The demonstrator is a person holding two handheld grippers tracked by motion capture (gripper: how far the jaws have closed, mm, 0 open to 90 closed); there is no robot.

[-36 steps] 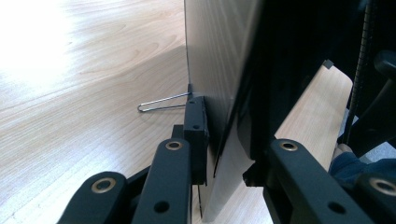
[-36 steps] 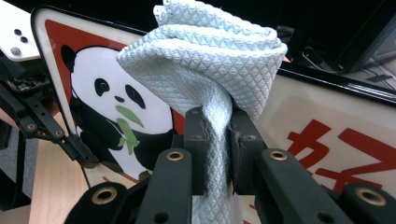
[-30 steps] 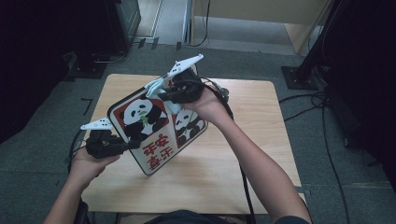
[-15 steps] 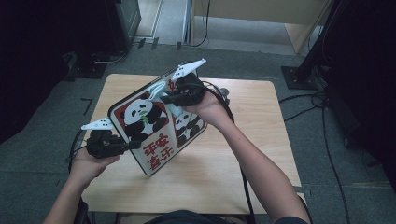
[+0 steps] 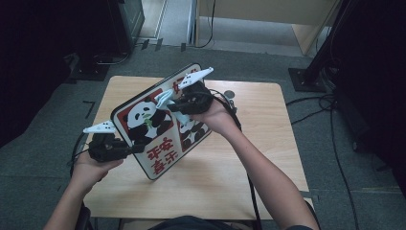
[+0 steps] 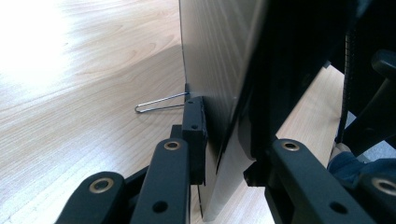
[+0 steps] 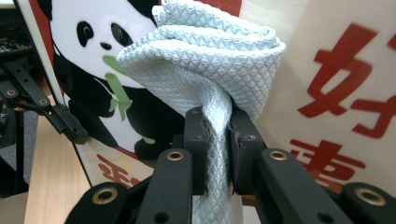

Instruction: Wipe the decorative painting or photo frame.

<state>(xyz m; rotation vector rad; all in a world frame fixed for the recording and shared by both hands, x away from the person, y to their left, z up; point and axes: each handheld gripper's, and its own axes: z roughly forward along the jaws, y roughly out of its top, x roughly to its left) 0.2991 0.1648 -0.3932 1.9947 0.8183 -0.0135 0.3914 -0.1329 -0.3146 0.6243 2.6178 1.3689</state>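
Note:
A panda sign board [image 5: 160,143] with red characters stands tilted on its lower edge on the wooden table [image 5: 268,143]. My left gripper [image 5: 136,148] is shut on the board's left edge; in the left gripper view its pads [image 6: 194,135] clamp the thin panel [image 6: 219,70]. My right gripper [image 5: 174,106] is shut on a folded pale blue waffle cloth [image 7: 205,56], and the cloth [image 5: 163,98] presses against the board's printed face [image 7: 336,70] beside the panda. One jaw of the left gripper [image 7: 60,119] shows at the board's edge in the right gripper view.
A thin wire loop [image 6: 159,103] sticks out from the board's back, over the tabletop. A small round object [image 5: 230,94] lies near the table's far edge. Cables [image 5: 330,110] trail over the grey floor at the right, and dark equipment stands around the table.
My right gripper has slid a little down the board's face with the cloth. The left hand and the board's held edge have stayed put.

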